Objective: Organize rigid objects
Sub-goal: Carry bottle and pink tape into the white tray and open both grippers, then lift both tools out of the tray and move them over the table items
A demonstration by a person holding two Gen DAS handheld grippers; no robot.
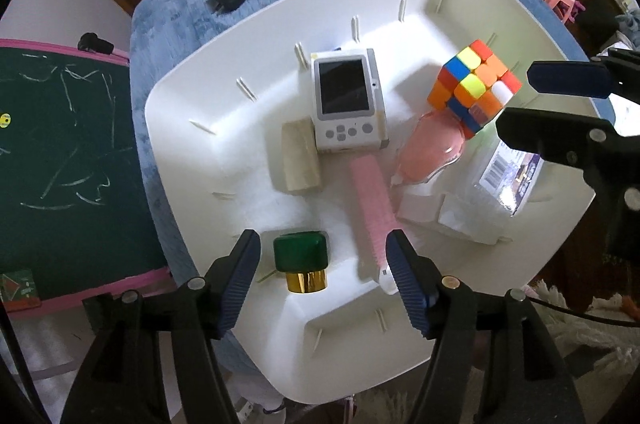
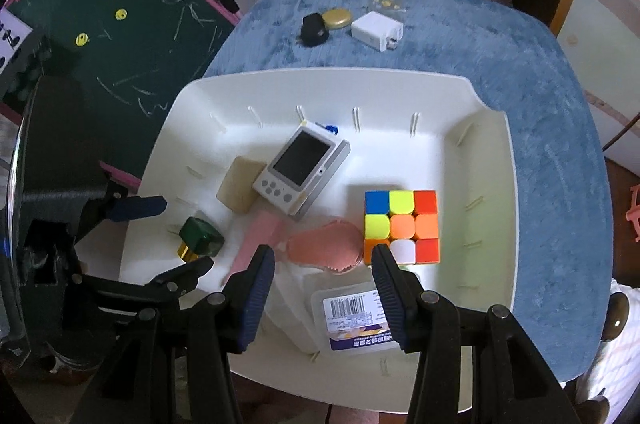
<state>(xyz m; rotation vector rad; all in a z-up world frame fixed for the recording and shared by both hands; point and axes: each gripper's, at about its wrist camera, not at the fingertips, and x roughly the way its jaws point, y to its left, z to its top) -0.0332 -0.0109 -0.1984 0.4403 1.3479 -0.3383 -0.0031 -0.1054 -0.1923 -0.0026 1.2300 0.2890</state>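
A white tray point(image 1: 192, 96) on a blue table holds a colourful puzzle cube point(image 1: 474, 86), a white handheld device point(image 1: 347, 100), a beige block point(image 1: 298, 160), a pink comb point(image 1: 370, 208), a pink oval case point(image 1: 432, 152), a green-capped gold bottle point(image 1: 302, 260) and a clear labelled box point(image 1: 508, 176). My left gripper point(image 1: 322, 256) is open above the tray's near side, with the bottle between its fingers. My right gripper point(image 2: 322, 264) is open above the pink case point(image 2: 324, 244), beside the cube point(image 2: 402, 224). The tray point(image 2: 492, 184) also shows in the right wrist view.
On the blue table point(image 2: 540, 84) behind the tray lie a black plug point(image 2: 314, 30), a gold disc point(image 2: 336, 18) and a white charger point(image 2: 376, 30). A green chalkboard with a pink frame point(image 2: 120, 36) stands left of the table.
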